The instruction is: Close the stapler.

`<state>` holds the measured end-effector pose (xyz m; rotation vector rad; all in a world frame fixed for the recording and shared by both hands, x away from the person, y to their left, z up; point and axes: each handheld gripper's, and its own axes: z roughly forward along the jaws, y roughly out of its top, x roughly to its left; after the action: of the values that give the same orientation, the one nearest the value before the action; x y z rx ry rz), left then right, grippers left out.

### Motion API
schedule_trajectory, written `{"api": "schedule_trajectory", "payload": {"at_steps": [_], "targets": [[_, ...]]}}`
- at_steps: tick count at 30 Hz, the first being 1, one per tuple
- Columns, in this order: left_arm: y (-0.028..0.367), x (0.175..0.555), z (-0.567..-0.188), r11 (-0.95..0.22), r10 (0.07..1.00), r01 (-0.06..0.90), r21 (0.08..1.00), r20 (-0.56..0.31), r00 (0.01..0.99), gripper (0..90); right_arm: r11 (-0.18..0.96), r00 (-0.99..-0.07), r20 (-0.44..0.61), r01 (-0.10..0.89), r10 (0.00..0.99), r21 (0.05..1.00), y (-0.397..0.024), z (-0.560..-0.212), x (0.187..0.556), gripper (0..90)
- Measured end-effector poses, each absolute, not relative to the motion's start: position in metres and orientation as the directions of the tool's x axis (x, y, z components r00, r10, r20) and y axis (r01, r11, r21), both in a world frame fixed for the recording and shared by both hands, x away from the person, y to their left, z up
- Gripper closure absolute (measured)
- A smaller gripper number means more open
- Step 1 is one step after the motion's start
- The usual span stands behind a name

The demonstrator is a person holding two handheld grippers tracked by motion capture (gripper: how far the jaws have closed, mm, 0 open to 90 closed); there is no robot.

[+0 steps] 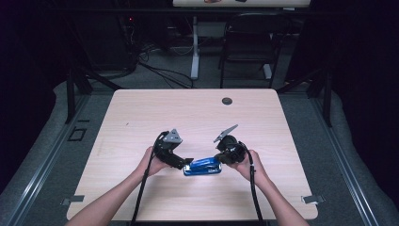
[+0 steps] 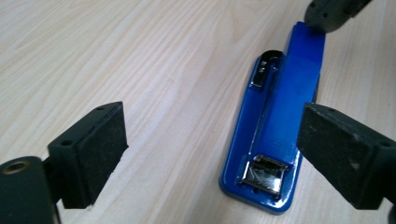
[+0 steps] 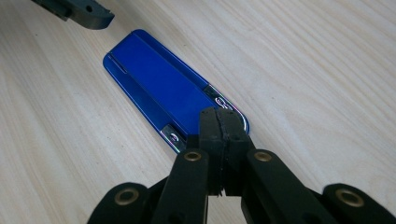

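Blue stapler (image 1: pixel 203 166) lies partly hidden under closed right claw (image 3: pixel 219 122); left claw (image 2: pixel 212 154) gapes wide, empty.

Blue stapler (image 1: pixel 203 166) between two grippers on table (image 1: pixel 141 117)

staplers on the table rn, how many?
1. A blue stapler lies near the front middle of the table, between the open left gripper and the shut right gripper at its end.

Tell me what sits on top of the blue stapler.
The shut right gripper rests on one end of the blue stapler. What lies beneath its tips is covered. The open left gripper stands by the other end.
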<state>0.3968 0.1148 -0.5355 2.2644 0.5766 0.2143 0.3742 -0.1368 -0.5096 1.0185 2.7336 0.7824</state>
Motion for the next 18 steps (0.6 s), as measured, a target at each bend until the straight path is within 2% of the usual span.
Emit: {"api": "schedule_trajectory", "payload": {"at_steps": [10,18], "targets": [[0.1214,0.4025,-0.5392,-0.596,0.513,0.382,0.706,-0.031,0.858,2.5,0.629,-0.761,0.076,0.584,0.644,0.513,-0.137,-0.5104,0.3746,90.0],[0.1215,0.4029,-0.5401,-0.598,0.517,0.388,0.701,-0.033,0.855,2.0,0.642,-0.76,0.06,0.586,0.647,0.495,-0.1354,-0.5122,0.3752,90.0]]}}
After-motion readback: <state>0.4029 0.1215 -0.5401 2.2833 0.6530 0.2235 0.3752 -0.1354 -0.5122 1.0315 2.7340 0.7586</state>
